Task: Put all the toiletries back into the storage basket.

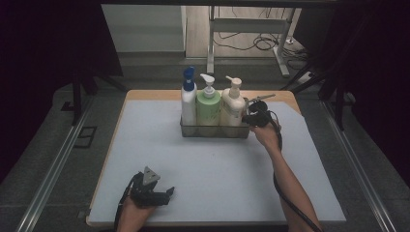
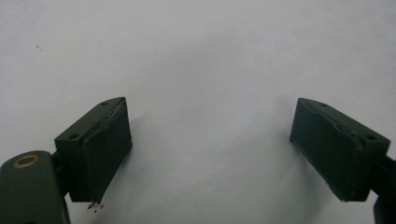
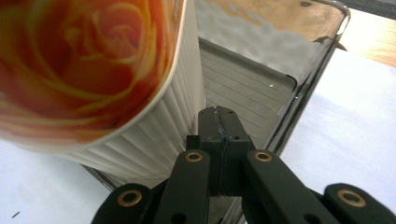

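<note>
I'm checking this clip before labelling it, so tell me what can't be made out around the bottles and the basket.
- Bottle feet: in the high view the basket wall hides the bases of the blue-capped bottle, green bottle and cream bottle.
- Labels: too small to read there.
- Right gripper: its jaws meet at the basket wall; whether they pinch it is unclear.
- Cream bottle's top: cut off by the right gripper view's edge.

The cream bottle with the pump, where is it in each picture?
High view: the cream pump bottle stands at the right end of the clear tray, beside the right gripper.
Left gripper view: not in it.
Right gripper view: it is at upper left, close up.
Shared landmark: the white mat.
</note>
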Tool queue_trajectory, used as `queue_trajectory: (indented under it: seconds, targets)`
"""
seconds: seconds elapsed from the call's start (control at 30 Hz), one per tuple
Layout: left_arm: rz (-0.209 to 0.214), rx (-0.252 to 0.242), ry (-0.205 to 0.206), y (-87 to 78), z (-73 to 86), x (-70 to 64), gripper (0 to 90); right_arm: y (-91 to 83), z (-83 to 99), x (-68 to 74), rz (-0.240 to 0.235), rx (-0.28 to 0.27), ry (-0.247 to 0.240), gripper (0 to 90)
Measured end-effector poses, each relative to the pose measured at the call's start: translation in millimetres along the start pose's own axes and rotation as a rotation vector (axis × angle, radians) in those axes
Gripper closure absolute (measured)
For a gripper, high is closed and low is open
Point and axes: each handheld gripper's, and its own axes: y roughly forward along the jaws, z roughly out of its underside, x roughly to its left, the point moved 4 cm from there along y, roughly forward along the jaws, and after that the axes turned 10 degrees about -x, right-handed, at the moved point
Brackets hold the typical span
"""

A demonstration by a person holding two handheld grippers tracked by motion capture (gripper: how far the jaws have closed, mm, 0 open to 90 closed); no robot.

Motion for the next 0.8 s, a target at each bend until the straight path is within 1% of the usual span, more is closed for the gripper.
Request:
queue_trajectory:
  seconds: [0.27,0.57,0.63,0.73,0.8]
  targets:
    - [0.0,0.0,0.0,0.0,0.0,0.0,12.3,3.5,0.5,6.3,-0.014,0.006,-0.016,89.7]
    - [0.0,0.0,0.001,0.0,0.0,0.1,12.2,6.4,-0.6,16.5,-0.039,0.009,-0.029,89.7]
    - [0.0,0.0,0.0,0.0,0.0,0.0,12.2,6.8,-0.7,18.1,-0.031,0.01,-0.039,89.8]
    - [0.0,0.0,0.001,0.0,-0.1,0.1,12.2,5.8,-0.8,18.3,-0.032,0.009,-0.028,89.8]
    - [0.0,0.0,0.001,0.0,-0.1,0.1,12.2,5.8,-0.8,18.8,-0.031,0.005,-0.036,89.8]
